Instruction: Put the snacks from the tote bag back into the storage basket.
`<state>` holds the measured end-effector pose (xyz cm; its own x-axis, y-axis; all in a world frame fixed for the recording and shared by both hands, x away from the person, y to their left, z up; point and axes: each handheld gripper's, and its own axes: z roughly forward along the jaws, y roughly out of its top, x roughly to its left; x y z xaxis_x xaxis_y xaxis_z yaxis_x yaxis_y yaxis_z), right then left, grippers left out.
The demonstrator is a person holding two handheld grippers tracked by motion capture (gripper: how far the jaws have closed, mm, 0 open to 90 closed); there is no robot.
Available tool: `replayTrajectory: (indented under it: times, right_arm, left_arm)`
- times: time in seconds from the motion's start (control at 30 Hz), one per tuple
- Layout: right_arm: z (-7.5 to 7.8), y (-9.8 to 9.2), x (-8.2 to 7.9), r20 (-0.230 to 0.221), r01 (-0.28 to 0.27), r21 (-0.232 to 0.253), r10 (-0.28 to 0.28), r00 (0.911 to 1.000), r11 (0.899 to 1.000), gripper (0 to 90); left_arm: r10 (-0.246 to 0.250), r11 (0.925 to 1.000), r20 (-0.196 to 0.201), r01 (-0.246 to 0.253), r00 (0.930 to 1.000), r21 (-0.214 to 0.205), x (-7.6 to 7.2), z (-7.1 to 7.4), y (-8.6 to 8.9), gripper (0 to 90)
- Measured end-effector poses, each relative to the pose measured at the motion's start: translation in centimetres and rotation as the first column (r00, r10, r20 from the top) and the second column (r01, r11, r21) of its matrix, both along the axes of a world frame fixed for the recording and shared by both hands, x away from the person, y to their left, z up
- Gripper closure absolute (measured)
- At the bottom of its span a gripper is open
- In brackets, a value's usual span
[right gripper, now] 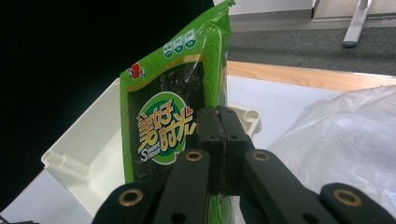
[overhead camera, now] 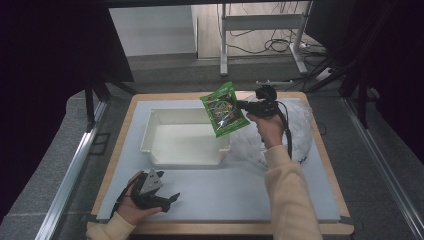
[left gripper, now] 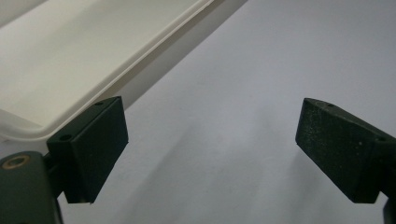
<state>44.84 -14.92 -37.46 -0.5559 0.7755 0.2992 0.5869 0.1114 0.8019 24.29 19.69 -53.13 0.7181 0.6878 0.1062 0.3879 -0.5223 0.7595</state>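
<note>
The right gripper (overhead camera: 245, 106) has its fingers squeezed together on the edge of a green snack packet (overhead camera: 224, 109). The packet hangs in the air over the right end of the white bin (overhead camera: 150, 131), just above its rim. The left gripper (overhead camera: 170, 198) rests low on the table (overhead camera: 225, 195) near the front of the bin, with its fingers wide apart and nothing between them.

I think the grip could be the trouble. The fingers pinch only a thin edge, so the slippery packet could slide out too soon. It also hangs close to the bin's right wall, so it could hit the rim and fall onto the clear plastic bag (overhead camera: 295, 130) beside the bin.

The front of the packet (right gripper: 173, 126) has big yellow Chinese writing in a green circle. Small letters sit under it, but I cannot read them for sure. A little red logo sits at the top.
</note>
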Motion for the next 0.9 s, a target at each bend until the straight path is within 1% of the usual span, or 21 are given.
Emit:
replayTrajectory:
  times: [0.23, 0.27, 0.33, 0.53, 0.9]
  right_arm:
    - [-0.1, 0.9, 0.0, -0.002, -0.009, 0.006, 0.009, 1.0000, 1.000, 90.0]
    - [-0.2, 1.4, -0.1, -0.001, -0.015, 0.006, 0.015, 0.9999, 1.000, 90.0]
    - [-0.3, 1.6, -0.1, -0.002, -0.016, 0.007, 0.016, 0.9999, 1.000, 90.0]
    - [-0.6, 3.1, 0.0, -0.007, -0.038, 0.014, 0.038, 0.9992, 0.999, 90.0]
    - [-1.1, 4.7, -0.3, -0.016, -0.052, 0.030, 0.053, 0.9985, 0.998, 90.0]
  left_arm:
    - [0.000, 1.0000, 0.000, 0.000, 1.0000, -0.002, 0.0, 0.0, 0.0, 9.2]
    - [0.000, 1.0000, 0.000, 0.000, 1.0000, -0.002, 0.0, 0.0, 0.0, 9.2]
    - [-0.001, 1.0000, -0.001, 0.001, 1.0000, -0.002, 0.0, 0.0, 0.0, 9.2]
    - [0.001, 1.0000, -0.001, -0.001, 1.0000, -0.004, 0.0, 0.0, 0.1, 9.2]
    - [0.000, 1.0000, -0.001, 0.000, 1.0000, -0.004, 0.0, 0.0, 0.1, 9.2]
